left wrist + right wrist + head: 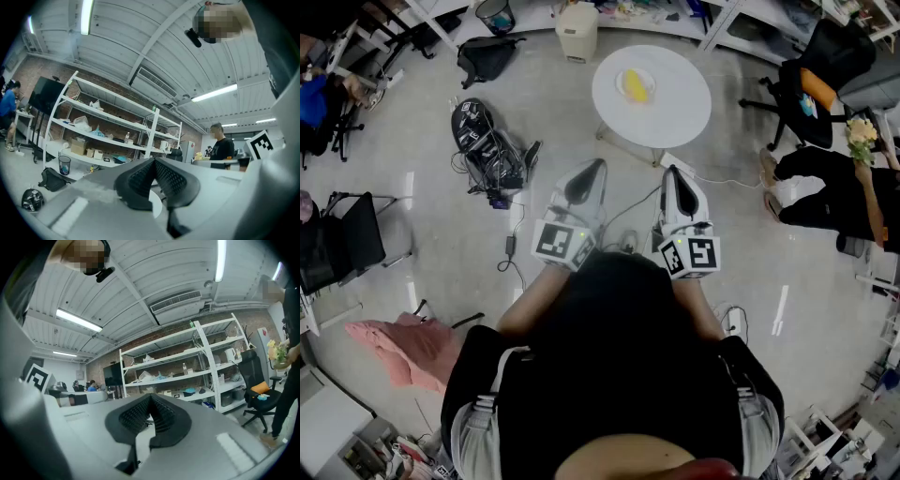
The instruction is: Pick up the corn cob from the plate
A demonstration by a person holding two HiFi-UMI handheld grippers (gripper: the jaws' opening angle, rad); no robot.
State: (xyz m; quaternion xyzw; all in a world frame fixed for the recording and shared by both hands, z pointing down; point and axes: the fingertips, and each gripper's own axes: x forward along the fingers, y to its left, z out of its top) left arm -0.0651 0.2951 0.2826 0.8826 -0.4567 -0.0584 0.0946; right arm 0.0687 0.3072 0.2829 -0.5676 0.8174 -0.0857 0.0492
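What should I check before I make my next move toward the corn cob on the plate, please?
1. The corn cob lies on the plate: ok.
2. The plate sits well inside the edge of the round white table: ok.
3. The left tongs are open for a grasp: not ok; they are shut and empty.
4. The right tongs are open for a grasp: not ok; they are shut and empty.
5. The tongs are near the cob: not ok; both are held close to the body, and the table is well ahead.
6. The floor route is free: cannot tell; cables lie to the left of the way.
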